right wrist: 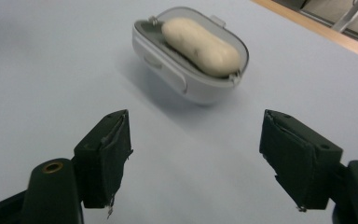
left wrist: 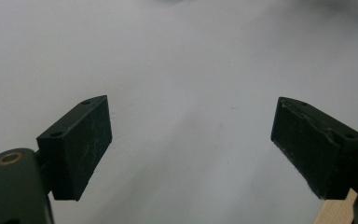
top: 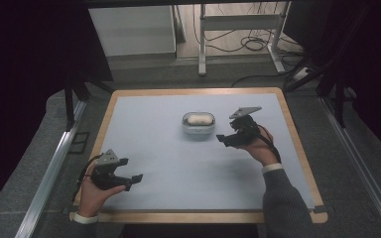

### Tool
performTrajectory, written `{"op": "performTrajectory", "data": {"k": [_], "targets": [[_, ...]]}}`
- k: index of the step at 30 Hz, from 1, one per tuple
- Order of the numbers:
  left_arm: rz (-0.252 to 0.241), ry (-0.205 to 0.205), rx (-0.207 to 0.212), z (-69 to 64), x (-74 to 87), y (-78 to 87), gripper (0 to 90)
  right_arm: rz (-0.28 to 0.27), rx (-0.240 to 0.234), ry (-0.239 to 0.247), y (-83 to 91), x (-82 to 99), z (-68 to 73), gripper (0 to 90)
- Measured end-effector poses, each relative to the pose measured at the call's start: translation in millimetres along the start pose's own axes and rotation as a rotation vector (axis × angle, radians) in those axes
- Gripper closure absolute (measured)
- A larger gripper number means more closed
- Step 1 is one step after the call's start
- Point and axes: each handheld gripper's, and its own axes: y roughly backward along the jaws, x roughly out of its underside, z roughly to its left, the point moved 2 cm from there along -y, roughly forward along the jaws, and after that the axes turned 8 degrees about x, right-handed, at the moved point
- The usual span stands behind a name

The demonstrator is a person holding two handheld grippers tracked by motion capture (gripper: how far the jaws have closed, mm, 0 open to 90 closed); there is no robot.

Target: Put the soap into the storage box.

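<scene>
High view: worktop [top: 178, 163] with pale blue surface and wood rim. Small white dish [top: 198, 124] sits toward the far edge, about centred between the left and right edges, with a cream oblong bar [top: 198, 119] lying inside it. Right claw [top: 224, 139] is just beside the dish on its right-edge side, not touching, held by the right hand [top: 260, 148]. Left claw [top: 133, 181] is near the near-left corner, well apart from the dish, held by the left hand [top: 93, 193]. Left gripper view: left claw [left wrist: 189, 140] jaws wide apart, nothing between, bare worktop ahead, wood rim at the lower right. Right gripper view: right claw [right wrist: 193, 154] jaws wide apart, empty, dish [right wrist: 177, 77] ahead between the jaw lines, bar [right wrist: 200, 41] resting in it.
</scene>
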Motion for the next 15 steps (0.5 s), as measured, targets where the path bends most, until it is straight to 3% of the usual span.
{"op": "performTrajectory", "data": {"k": [6, 15], "targets": [[0.002, 0.000, -0.002, -0.4, -0.1, -0.1, 12.9, -0.032, 0.008, -0.043, 17.1, 30.3, 0.9, 23.9], [0.004, -0.002, -0.005, -1.0, 0.1, -0.5, 12.9, -0.041, 0.020, -0.096, 26.4, 75.5, 4.2, 23.8]]}}
